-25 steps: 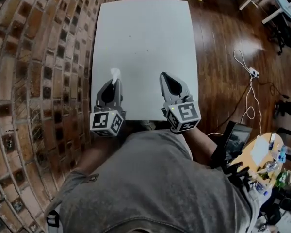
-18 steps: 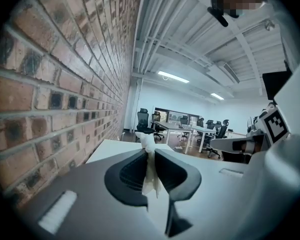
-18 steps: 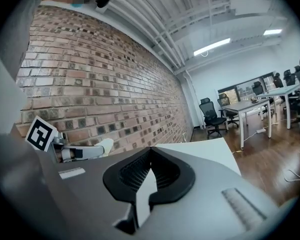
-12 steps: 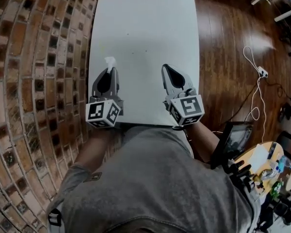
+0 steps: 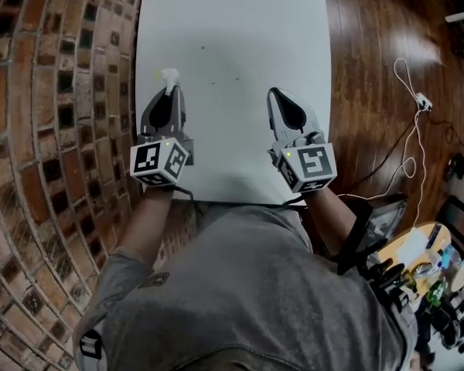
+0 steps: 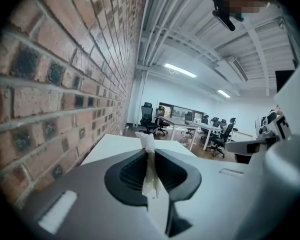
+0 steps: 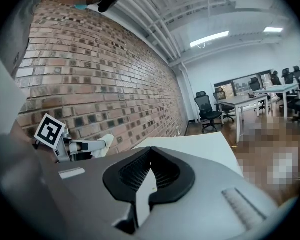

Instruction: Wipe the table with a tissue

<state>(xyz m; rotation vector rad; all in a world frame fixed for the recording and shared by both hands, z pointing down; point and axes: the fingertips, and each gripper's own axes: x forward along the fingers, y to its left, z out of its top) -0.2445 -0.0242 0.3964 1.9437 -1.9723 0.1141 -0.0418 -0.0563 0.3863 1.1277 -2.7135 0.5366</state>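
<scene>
A white table [image 5: 232,22] stretches away from me in the head view. My left gripper [image 5: 168,89] hovers over its left side, shut on a white tissue [image 5: 169,76] that pokes out past the jaw tips. In the left gripper view the tissue [image 6: 149,154] hangs pinched between the closed jaws of the left gripper [image 6: 150,151]. My right gripper [image 5: 278,93] is over the right side of the table, shut with nothing in it. In the right gripper view the right gripper [image 7: 150,150] has its tips together, and the left gripper [image 7: 85,145] with the tissue [image 7: 106,141] shows at the left.
A brick wall [image 5: 54,91] runs close along the table's left edge. Wooden floor [image 5: 371,68] with a white cable [image 5: 406,130] lies to the right. A few small specks [image 5: 203,49] dot the table top. Office desks and chairs [image 6: 190,126] stand far behind.
Both grippers have moved forward over the table, the left still holding the tissue. The view has shifted so that the table reaches higher in the frame.
</scene>
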